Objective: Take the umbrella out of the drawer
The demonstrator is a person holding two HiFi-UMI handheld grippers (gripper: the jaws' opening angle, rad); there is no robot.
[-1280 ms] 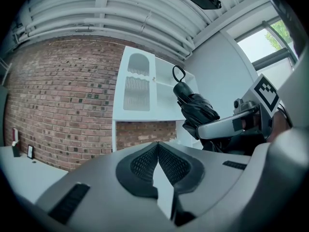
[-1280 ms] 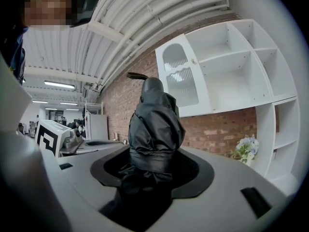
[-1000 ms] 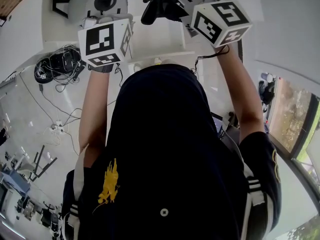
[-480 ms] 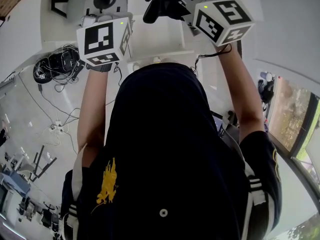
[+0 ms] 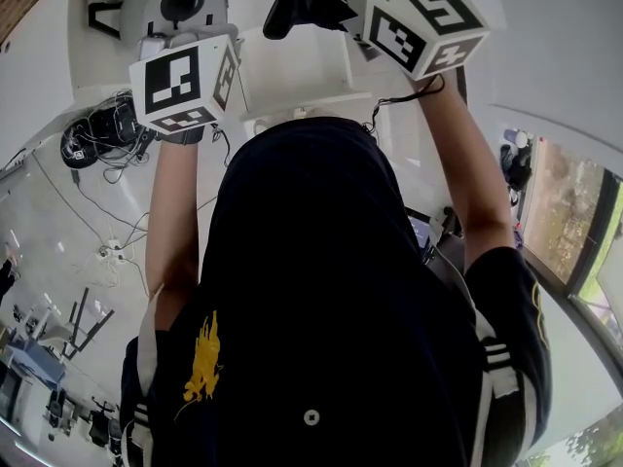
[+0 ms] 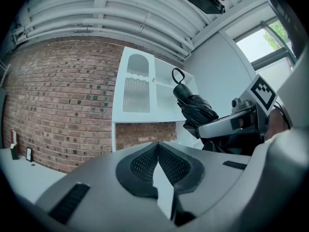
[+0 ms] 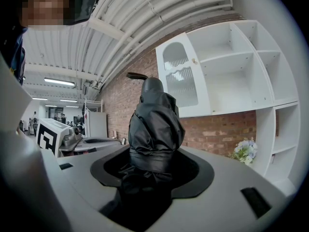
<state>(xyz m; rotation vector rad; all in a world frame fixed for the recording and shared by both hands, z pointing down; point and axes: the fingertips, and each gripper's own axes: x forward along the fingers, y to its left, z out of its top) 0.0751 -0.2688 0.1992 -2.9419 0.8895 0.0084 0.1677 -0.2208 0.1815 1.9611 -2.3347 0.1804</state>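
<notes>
Folded black umbrella (image 7: 154, 120) clamped in right claw (image 7: 152, 170), long axis rising through frame centre; left claw (image 6: 158, 148) pinched together, empty, alongside.

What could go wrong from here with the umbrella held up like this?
1. The right gripper clamps the umbrella only by its soft folded fabric; it could slip out.
2. The left gripper is shut and empty, so nothing backs that grip.
3. The handle end sticks far past the jaws, with the white shelf ahead; a swing might knock it.
</notes>
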